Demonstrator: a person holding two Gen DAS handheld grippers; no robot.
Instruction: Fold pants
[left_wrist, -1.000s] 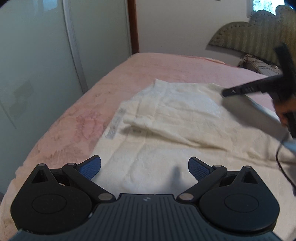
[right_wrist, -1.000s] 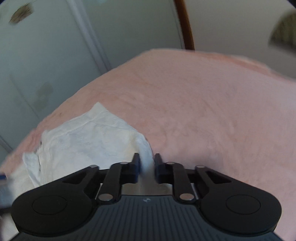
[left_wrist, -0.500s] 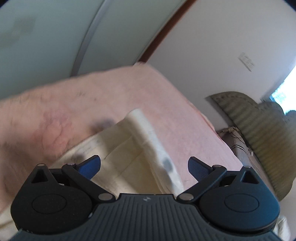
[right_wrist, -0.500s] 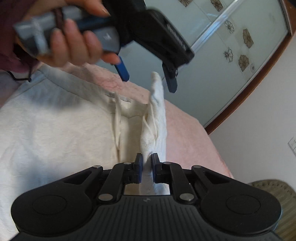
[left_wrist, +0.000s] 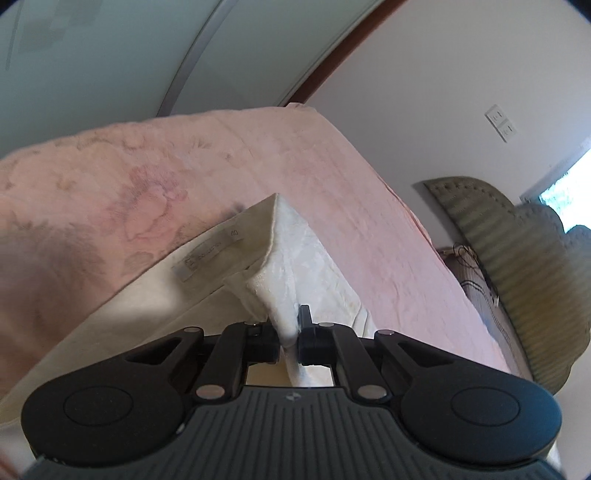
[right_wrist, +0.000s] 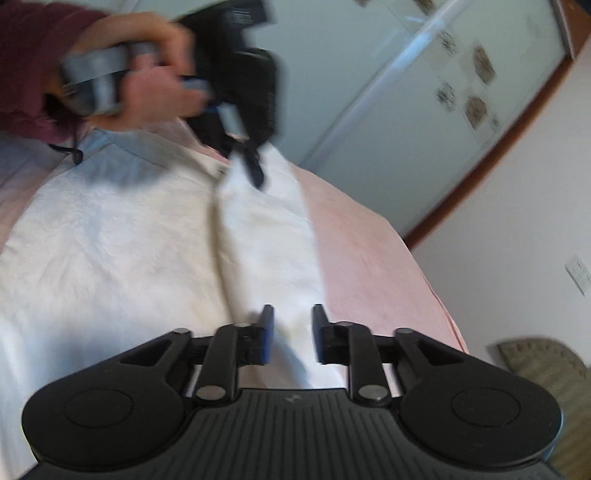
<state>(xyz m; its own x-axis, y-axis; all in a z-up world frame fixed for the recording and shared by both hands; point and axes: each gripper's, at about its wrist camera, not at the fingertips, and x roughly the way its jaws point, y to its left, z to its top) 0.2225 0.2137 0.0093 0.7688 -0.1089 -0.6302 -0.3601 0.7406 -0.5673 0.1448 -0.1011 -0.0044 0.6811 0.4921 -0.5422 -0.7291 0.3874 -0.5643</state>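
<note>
The cream pants (left_wrist: 207, 280) were spread on the pink bedspread (left_wrist: 332, 192), with the waistband end toward the bed's far edge by the sliding wardrobe doors (right_wrist: 424, 110). In the left wrist view a raised fold of the fabric was clamped between the jaws of the left gripper (left_wrist: 287, 332), which were pressed together on it; beside the fold, a sewn-in label (left_wrist: 207, 256) was turned up on the inside of the waistband. In the right wrist view the same gripper (blurred, and carried by a hand (right_wrist: 147, 88) in a dark red sleeve (right_wrist: 29, 55)) was seen pinching the waistband corner near the far edge of the bed. The jaws of the right gripper (right_wrist: 289, 334) were opening, standing apart with cloth lying between the pads but not pressed by them. A scalloped green headboard (left_wrist: 517, 266) was seen at the bed's right end, and wall switches (left_wrist: 500, 122) on the white wall.
</note>
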